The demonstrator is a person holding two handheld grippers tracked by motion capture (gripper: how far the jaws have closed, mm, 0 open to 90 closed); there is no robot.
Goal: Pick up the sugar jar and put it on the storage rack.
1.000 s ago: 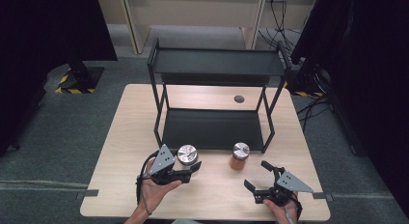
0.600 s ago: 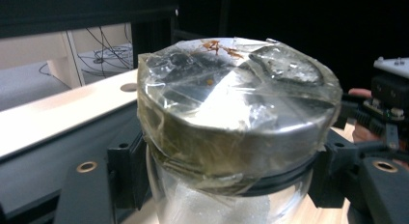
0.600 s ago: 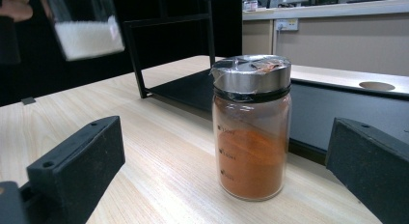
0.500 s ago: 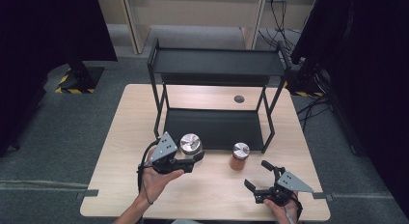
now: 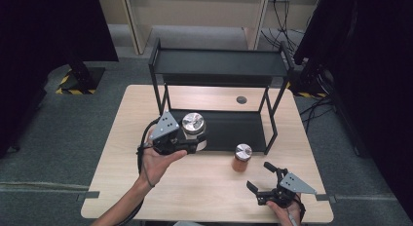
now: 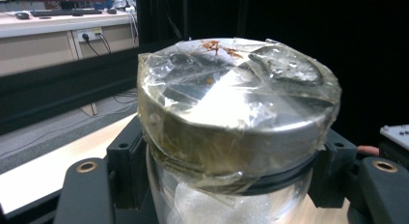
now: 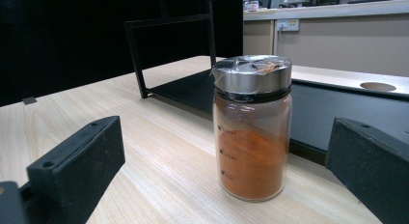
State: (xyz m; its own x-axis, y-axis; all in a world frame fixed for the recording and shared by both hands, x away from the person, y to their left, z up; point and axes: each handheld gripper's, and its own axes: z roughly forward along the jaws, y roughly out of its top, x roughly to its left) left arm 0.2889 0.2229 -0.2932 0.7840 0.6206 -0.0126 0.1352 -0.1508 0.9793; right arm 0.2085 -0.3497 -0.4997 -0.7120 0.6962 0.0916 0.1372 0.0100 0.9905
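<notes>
Above the tabletop [image 5: 122, 187], the left claw [image 5: 192, 141] grips a clear jar [image 5: 193, 131]; near right, the right claw [image 5: 260, 179] gapes by a spice jar [image 5: 241, 158].

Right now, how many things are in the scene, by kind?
Jars: 2, a white-filled jar in the left gripper and an orange jar on the table
Racks: 1, the black rack
Grippers: 2, with the right gripper
Total: 5

Grey carpet floor [image 5: 73, 123], dark curtains [image 5: 44, 26]
</notes>
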